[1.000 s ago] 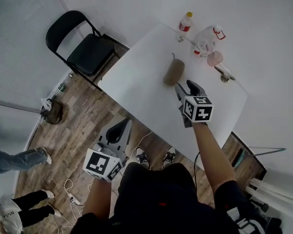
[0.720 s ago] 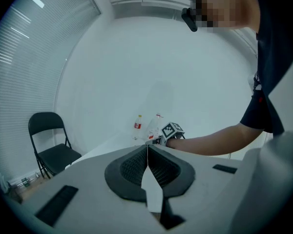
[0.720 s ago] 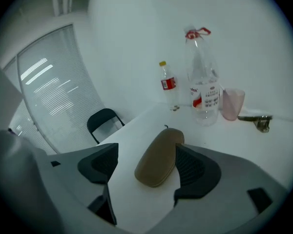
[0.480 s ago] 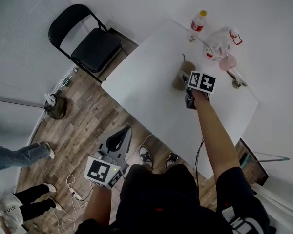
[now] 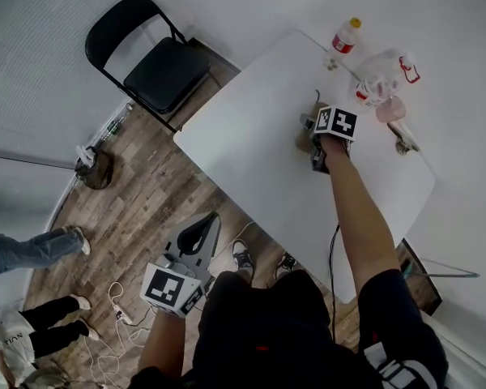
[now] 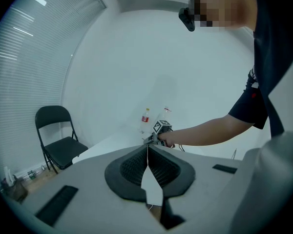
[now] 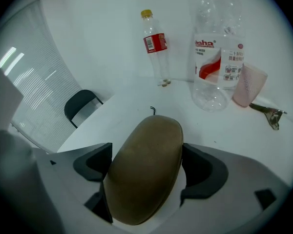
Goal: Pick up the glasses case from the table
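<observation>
The brown oval glasses case point(image 7: 146, 145) lies on the white table point(image 5: 251, 136), mostly hidden in the head view point(image 5: 302, 138) by my right gripper point(image 5: 310, 128). In the right gripper view, my right gripper point(image 7: 147, 165) points steeply down with its jaws opening, one dark pad on each side of the case. The left pad is close against the case and a thin gap shows at the right pad. My left gripper point(image 5: 204, 221) hangs off the table's near edge, above the wooden floor. In its own view the left gripper point(image 6: 147, 150) is shut, with nothing between the pads.
Behind the case stand a red-labelled bottle point(image 7: 155, 43), a large clear bottle point(image 7: 212, 57) and a pink cup point(image 7: 249, 84), with a small metal tool point(image 7: 267, 113) beside them. A black folding chair point(image 5: 158, 63) stands left of the table. People's legs point(image 5: 32, 254) and cables are on the floor.
My right gripper has reached out and down over the table and its jaws have spread, so they now straddle the case. The left gripper has barely shifted.
</observation>
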Available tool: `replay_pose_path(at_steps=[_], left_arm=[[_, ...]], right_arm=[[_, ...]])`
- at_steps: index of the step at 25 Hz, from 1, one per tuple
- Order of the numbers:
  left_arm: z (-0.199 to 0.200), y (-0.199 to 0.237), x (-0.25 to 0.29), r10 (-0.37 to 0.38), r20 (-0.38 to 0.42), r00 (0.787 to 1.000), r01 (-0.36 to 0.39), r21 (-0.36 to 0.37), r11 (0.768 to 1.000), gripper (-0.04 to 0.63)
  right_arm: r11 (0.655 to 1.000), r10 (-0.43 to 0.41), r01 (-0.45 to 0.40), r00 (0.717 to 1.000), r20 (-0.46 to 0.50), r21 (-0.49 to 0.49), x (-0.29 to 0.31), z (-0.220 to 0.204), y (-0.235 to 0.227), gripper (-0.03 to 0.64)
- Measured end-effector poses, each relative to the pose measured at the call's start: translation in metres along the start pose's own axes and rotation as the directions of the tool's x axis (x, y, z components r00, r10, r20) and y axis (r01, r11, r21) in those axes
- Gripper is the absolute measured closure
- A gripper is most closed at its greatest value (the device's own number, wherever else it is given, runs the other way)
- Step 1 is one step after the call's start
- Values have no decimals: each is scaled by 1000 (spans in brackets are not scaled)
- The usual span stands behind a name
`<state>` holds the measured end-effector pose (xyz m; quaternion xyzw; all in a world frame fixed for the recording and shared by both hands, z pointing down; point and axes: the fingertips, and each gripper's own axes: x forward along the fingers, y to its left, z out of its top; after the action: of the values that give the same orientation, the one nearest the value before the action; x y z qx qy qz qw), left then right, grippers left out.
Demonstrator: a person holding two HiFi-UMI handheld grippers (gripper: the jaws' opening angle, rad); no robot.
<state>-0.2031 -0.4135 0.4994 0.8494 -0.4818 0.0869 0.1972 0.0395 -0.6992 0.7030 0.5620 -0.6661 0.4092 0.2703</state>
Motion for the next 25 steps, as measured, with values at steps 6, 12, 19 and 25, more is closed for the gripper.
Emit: replay_pose_path(at_steps=[6, 12, 19, 25], left_arm=[[-2, 3, -10, 9, 0, 1000, -9, -1, 1000, 572], [10, -2, -15, -3, 22, 1000, 2, 21, 1000, 572], [44, -30, -11, -53, 70, 996, 45, 108, 993, 572], [90, -71, -15, -80, 143, 986, 59, 146, 988, 572]], right_arm=[[998, -16, 18, 999, 36, -57, -13, 0, -2, 196], [967, 130, -65, 958, 255, -248, -79, 13, 26, 198], [897, 313, -108, 840, 443, -429, -214, 18, 61, 198], [854, 420, -119, 733, 536, -506, -335, 5, 70, 198]])
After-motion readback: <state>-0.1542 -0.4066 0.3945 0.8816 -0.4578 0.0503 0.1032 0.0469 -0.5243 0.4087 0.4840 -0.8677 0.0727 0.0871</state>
